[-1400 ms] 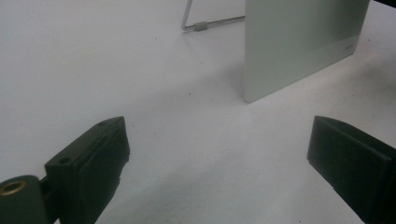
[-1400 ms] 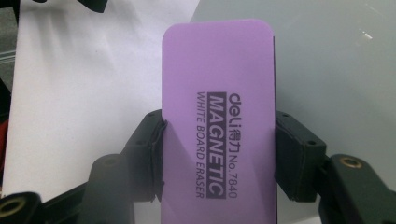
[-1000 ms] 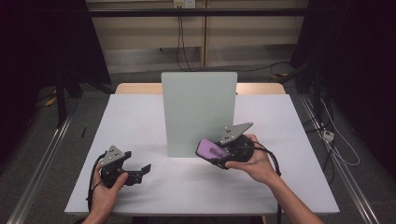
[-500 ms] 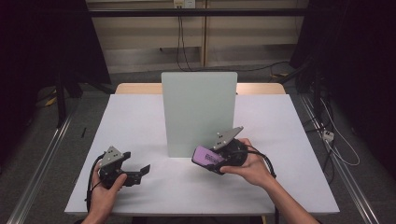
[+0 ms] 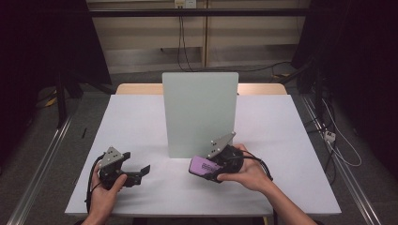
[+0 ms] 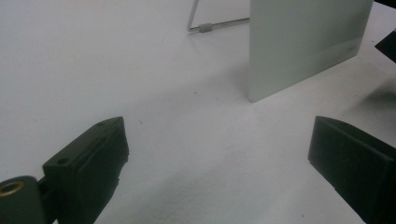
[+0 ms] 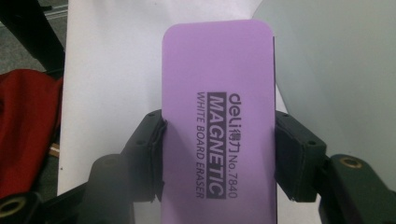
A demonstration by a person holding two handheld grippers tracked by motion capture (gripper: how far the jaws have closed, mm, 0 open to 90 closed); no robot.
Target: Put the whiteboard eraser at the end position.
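Eraser (image 7: 217,116) clamped in our right gripper (image 5: 206,168), at 5 o'clock of the whiteboard (image 5: 199,112). We should press it flat and wipe evenly; left gripper (image 5: 141,171) jaws apart, idle.

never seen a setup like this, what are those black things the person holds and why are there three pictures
They are hand-held tools, not robot arms: a person holds a two-jaw gripper in each hand at a white table. The wide picture comes from a fixed camera above the person's side, looking forward and down. The other two come from cameras riding on the grippers, looking along their black jaws.

The left gripper has its jaws wide apart with nothing between them. The right gripper is clamped on a purple whiteboard eraser, printed "magnetic white board eraser". A small pale whiteboard stands upright in the middle of the table on a wire stand, just beyond the eraser.
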